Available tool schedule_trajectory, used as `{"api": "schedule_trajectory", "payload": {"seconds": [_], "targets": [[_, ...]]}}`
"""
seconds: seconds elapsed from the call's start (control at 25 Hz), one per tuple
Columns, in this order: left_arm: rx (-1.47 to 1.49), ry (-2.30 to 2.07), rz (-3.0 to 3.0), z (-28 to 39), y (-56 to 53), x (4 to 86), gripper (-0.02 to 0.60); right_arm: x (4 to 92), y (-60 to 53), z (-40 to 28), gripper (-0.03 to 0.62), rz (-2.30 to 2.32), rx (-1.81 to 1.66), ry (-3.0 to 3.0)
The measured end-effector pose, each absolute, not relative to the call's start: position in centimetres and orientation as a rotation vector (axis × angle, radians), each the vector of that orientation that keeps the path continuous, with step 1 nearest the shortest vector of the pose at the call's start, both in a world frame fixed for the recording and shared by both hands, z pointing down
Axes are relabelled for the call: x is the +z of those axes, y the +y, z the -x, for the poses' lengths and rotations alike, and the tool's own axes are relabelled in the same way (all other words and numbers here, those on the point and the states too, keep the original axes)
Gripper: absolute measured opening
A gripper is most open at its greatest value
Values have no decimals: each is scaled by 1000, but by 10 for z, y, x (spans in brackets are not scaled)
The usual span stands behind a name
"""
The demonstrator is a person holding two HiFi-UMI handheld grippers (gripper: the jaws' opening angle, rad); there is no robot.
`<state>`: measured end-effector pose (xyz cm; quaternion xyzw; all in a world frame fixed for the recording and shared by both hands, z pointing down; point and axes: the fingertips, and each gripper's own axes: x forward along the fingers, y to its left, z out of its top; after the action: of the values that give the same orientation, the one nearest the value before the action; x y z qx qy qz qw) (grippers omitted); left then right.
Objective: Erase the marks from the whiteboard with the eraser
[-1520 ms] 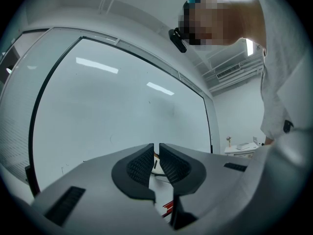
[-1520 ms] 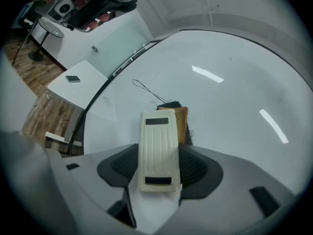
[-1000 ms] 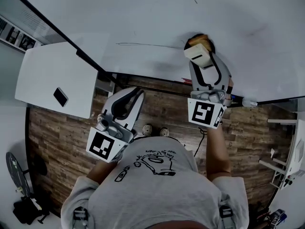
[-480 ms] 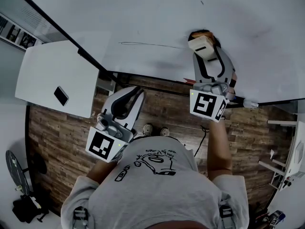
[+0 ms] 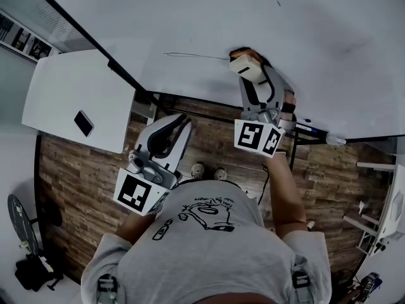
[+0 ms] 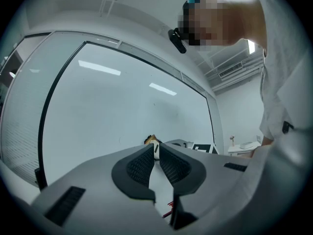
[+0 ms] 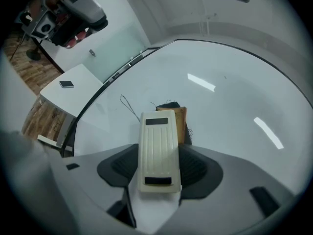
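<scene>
Your right gripper (image 7: 157,166) pinches the eraser (image 7: 157,146) mid-body, its felt against the whiteboard (image 5: 190,18) at the thin line's (image 5: 196,56) right end; it looks light and rigid, so that side grip suits it, while your left gripper (image 5: 176,124) hangs near you, jaws together, empty.

Dark wood-plank floor (image 5: 82,176) lies below. On the left stands a white counter (image 5: 60,94) carrying a dark phone (image 5: 83,123). A ceiling strip light (image 6: 252,46) glows above white walls (image 6: 234,111).

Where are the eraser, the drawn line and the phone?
eraser (image 7: 157,148): right gripper view, ribbed cream back.
drawn line (image 5: 196,56): head view, middle of stroke.
phone (image 5: 83,123): head view, dark face.
</scene>
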<state>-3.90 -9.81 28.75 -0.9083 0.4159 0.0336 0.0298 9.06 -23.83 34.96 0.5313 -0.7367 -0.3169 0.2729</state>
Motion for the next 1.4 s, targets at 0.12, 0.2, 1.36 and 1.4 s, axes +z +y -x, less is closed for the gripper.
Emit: {"api": "schedule_trajectory", "payload": {"seconds": [0.12,0.2,1.36,1.4], "targets": [[111,1294,2795,43,-95,287,48,368,-241,-77,256,-1398,-846,-1958],[114,1299,2792,46,-92,287,48,379,-241,-68,256,-1377,-841,-1945],[143,1347,2781,68,-87,287,48,269,-234,-89,256,-1578,-846,-2013],[144,1347,2781,68,-88,287,48,269,-234,-89,256,-1583,-849,-2008]]}}
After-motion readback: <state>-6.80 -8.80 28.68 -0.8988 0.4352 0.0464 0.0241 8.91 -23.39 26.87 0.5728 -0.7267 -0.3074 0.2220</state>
